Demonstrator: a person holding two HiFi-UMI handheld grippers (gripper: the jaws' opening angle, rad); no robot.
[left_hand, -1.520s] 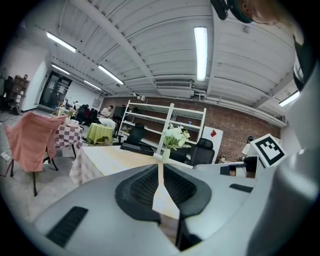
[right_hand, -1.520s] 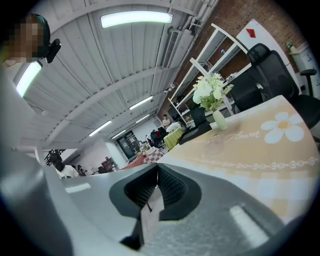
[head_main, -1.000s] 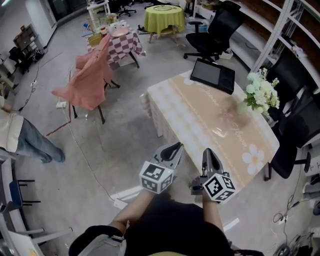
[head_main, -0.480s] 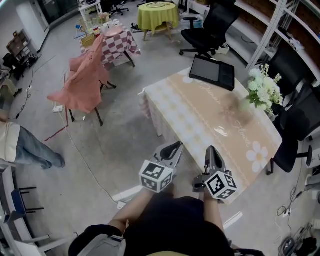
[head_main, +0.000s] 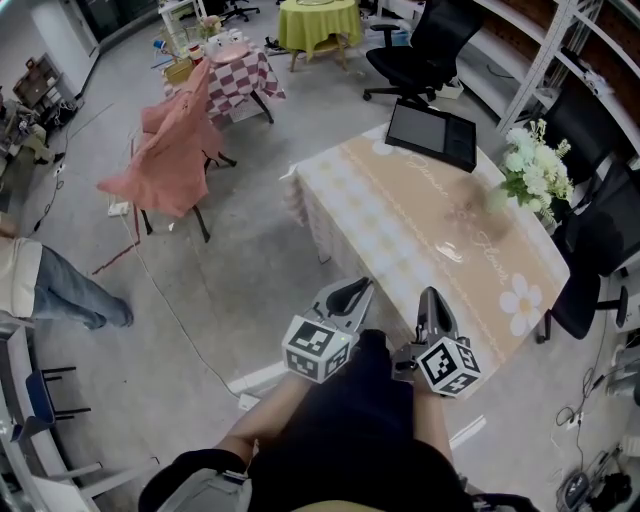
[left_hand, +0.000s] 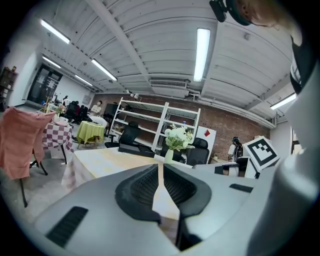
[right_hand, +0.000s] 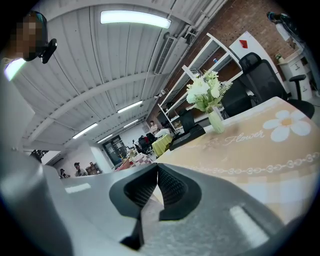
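Both grippers are held out in front of the person's body, short of the near corner of a table with a beige flowered cloth (head_main: 400, 225). My left gripper (head_main: 347, 294) is shut, jaws meeting at the tips with nothing between them (left_hand: 161, 164). My right gripper (head_main: 430, 300) is also shut and empty (right_hand: 157, 167). On the table stand a vase of white flowers (head_main: 533, 170) (left_hand: 176, 140) (right_hand: 206, 96) at the far right end and a flat black device (head_main: 432, 132) at the far end.
A chair draped in pink cloth (head_main: 165, 150) stands left of the table, with a checkered table (head_main: 235, 72) and a green-covered table (head_main: 320, 15) beyond. Black office chairs (head_main: 425, 45) (head_main: 595, 265) and white shelving (left_hand: 150, 122) flank the table. A person's legs (head_main: 55, 290) show at the far left. A cable runs across the floor.
The table has drawn slightly nearer to both grippers. In the left gripper view the pink chair has slid toward the left edge. Both grippers stay shut.
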